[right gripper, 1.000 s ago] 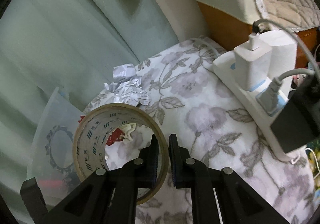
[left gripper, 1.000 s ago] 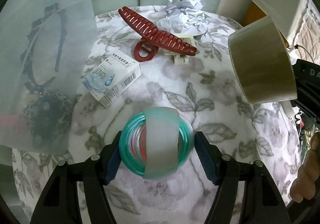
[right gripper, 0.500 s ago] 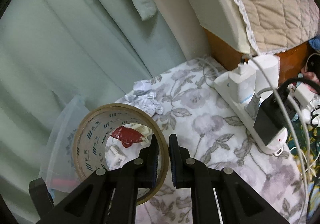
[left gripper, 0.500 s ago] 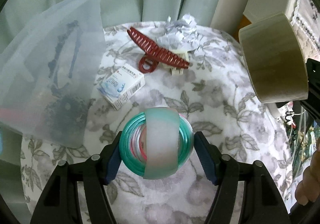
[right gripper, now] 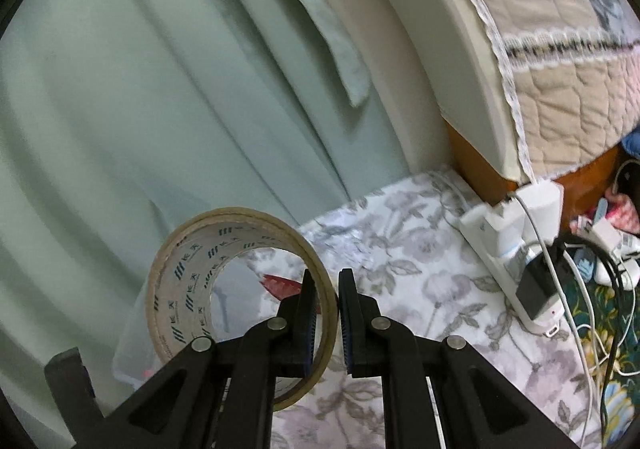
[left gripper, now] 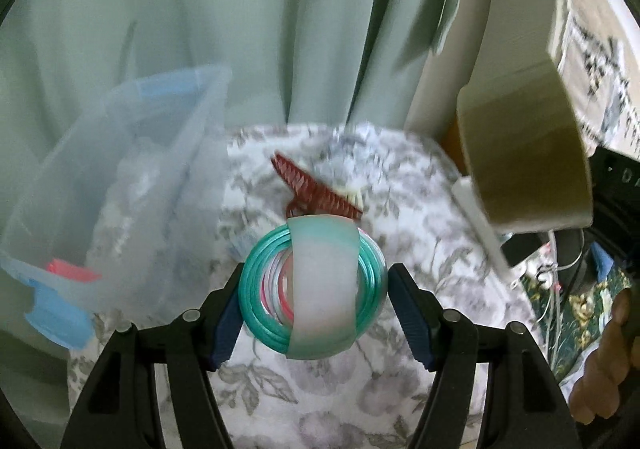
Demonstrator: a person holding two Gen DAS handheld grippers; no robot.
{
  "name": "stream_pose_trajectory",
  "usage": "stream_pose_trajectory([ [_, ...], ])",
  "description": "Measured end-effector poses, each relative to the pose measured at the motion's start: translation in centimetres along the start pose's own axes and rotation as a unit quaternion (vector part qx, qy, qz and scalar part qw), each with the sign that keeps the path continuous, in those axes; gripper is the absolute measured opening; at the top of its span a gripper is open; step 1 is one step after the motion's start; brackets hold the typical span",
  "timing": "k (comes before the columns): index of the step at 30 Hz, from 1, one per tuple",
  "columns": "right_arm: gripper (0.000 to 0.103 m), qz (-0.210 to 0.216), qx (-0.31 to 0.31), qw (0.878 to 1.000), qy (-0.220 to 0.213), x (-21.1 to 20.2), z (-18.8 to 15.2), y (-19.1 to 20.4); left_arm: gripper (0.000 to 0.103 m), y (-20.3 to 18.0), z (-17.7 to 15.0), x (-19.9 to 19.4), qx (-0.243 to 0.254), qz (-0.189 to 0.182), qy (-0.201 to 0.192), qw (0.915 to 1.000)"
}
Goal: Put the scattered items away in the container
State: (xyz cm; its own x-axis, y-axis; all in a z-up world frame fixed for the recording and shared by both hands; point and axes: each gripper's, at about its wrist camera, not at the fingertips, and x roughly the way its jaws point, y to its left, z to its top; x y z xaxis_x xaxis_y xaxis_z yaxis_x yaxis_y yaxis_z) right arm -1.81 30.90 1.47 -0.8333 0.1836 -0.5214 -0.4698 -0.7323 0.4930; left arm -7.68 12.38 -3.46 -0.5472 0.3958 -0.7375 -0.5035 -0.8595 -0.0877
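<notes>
My left gripper [left gripper: 314, 303] is shut on a bundle of teal and pink rings [left gripper: 260, 289] wrapped in a frosted band, lifted above the flowered cloth [left gripper: 400, 217]. To its left stands the translucent storage box [left gripper: 132, 177] with blue latches. A dark red hair claw [left gripper: 316, 189] lies on the cloth behind the rings. My right gripper [right gripper: 326, 313] is shut on the wall of a roll of tan packing tape [right gripper: 180, 277], one finger inside the ring; the same roll of tape [left gripper: 524, 161] hangs at the right of the left wrist view.
A green curtain [right gripper: 160, 89] hangs behind the table. A white power strip [right gripper: 508, 261] with chargers and cables lies along the right edge of the cloth. A quilt-covered cushion [right gripper: 560, 69] rises at the right. A hand [left gripper: 604, 369] shows at the lower right.
Both grippers have risen with their loads and tilted up, so the table sits lower in both views. The box's blue latches have come into sight and the small medicine carton is hidden.
</notes>
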Motion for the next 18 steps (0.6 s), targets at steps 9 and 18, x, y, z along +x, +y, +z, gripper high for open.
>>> stream_pose_trajectory([
  [9, 0.012, 0.03, -0.036, 0.998, -0.03, -2.8, 1.2, 4.6, 0.07, 1.3, 1.8, -4.6, -0.01, -0.023, -0.065, 0.9975],
  [18, 0.012, 0.064, -0.067, 0.995, -0.042, -3.7, 1.4, 9.0, 0.07, 4.2, 2.9, -7.8, -0.032, -0.023, -0.114, 0.9926],
])
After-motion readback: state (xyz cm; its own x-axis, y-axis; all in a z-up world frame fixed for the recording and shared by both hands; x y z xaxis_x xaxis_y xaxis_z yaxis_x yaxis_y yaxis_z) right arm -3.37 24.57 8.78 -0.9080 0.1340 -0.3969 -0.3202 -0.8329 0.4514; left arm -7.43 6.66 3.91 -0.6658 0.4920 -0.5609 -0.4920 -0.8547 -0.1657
